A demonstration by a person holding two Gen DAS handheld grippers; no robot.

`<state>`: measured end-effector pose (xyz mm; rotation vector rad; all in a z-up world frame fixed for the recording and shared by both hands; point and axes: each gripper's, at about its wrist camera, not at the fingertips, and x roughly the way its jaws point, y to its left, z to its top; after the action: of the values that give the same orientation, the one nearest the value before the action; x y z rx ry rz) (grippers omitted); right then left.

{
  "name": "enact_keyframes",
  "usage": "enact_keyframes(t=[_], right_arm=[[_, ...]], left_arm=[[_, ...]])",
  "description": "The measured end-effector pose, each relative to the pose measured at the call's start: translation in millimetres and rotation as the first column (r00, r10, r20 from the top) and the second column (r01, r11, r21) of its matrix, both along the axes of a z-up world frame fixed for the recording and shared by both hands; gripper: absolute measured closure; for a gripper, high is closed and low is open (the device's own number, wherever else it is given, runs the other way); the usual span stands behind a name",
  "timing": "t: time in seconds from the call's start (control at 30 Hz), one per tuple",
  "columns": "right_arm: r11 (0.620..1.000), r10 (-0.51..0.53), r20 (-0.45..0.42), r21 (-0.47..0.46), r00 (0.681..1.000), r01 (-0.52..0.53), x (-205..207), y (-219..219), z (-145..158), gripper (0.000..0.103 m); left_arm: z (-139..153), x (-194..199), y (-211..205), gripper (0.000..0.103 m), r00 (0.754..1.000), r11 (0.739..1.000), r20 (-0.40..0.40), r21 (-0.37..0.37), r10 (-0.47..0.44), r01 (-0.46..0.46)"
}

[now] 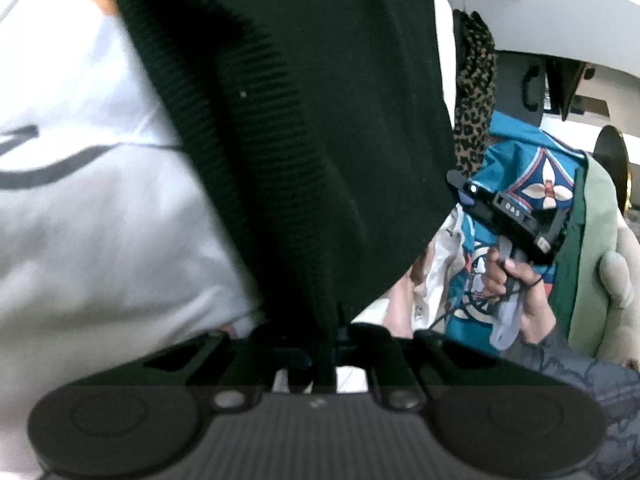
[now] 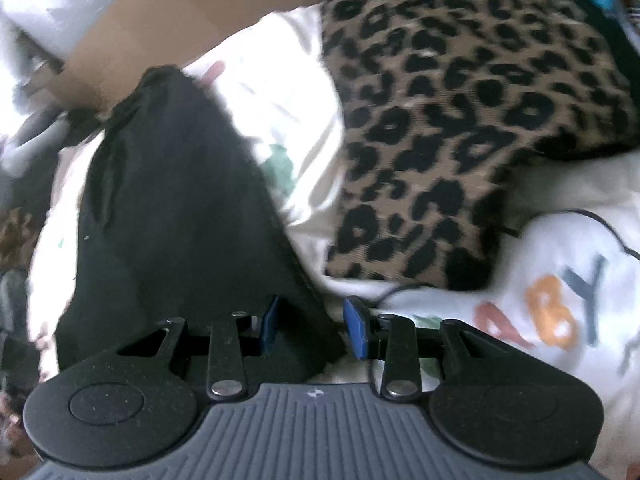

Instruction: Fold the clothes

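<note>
A dark green ribbed knit garment (image 1: pixel 304 128) fills the middle of the left wrist view, hanging over a white printed sheet (image 1: pixel 80 208). My left gripper (image 1: pixel 330 340) is shut on its lower edge. In the right wrist view the same dark garment (image 2: pixel 180 216) lies on the white sheet (image 2: pixel 560 280), and a corner of it sits between the jaws of my right gripper (image 2: pixel 314 326), which are open with blue pads (image 2: pixel 358 332) apart. The right gripper also shows in the left wrist view (image 1: pixel 500 216), held in a hand.
A leopard-print garment (image 2: pixel 460 128) lies on the sheet right of the dark one. A cardboard box (image 2: pixel 172 20) stands behind. A teal patterned garment (image 1: pixel 520 184) and a pale green one (image 1: pixel 592 248) lie at the right of the left wrist view.
</note>
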<state>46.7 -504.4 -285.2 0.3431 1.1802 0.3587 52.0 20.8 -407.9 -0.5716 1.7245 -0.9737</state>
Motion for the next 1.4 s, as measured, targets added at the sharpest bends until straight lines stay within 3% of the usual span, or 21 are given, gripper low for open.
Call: enact_keyframes(t=[0.3,0.5,0.53,0.6,0.7,1.2,1.4], right_arm=[[0.996,0.085,-0.011,-0.005,0.996,-0.085,6.2,21.9,-11.0,0.060],[0.995,0.086,-0.055,0.048,0.995,-0.083,17.9,13.7,-16.7,0.061],[0.995,0.089,-0.060,0.057,0.994,-0.086,19.9,12.8,-17.3,0.066],[0.993,0.100,-0.069,0.074,0.993,-0.095,22.7,11.1,-16.9,0.090],[0.991,0.109,-0.083,0.082,0.990,-0.103,22.8,12.5,-12.1,0.097],[0.986,0.015,-0.146,0.165,0.989,0.010,-10.5,3.3,10.6,0.099],[0.984,-0.006,-0.202,0.174,0.979,0.042,-36.2,1.0,5.8,0.099]], left_arm=[[6.7,0.5,10.6,0.097,0.999,1.000,0.038,0.019,-0.025,0.025],[4.5,0.7,3.0,0.097,0.999,0.999,0.044,0.023,-0.028,0.028],[5.2,0.9,-0.4,0.097,0.999,0.999,0.044,0.023,-0.028,0.027],[6.7,1.0,1.1,0.097,0.998,0.999,0.047,0.023,-0.032,0.031],[12.3,0.1,3.2,0.097,0.997,0.999,0.062,0.017,-0.044,0.043],[60.3,3.0,31.0,0.098,0.991,0.997,0.131,-0.076,-0.019,0.029],[62.4,-5.4,38.8,0.098,0.990,0.997,0.134,-0.067,-0.037,0.046]])
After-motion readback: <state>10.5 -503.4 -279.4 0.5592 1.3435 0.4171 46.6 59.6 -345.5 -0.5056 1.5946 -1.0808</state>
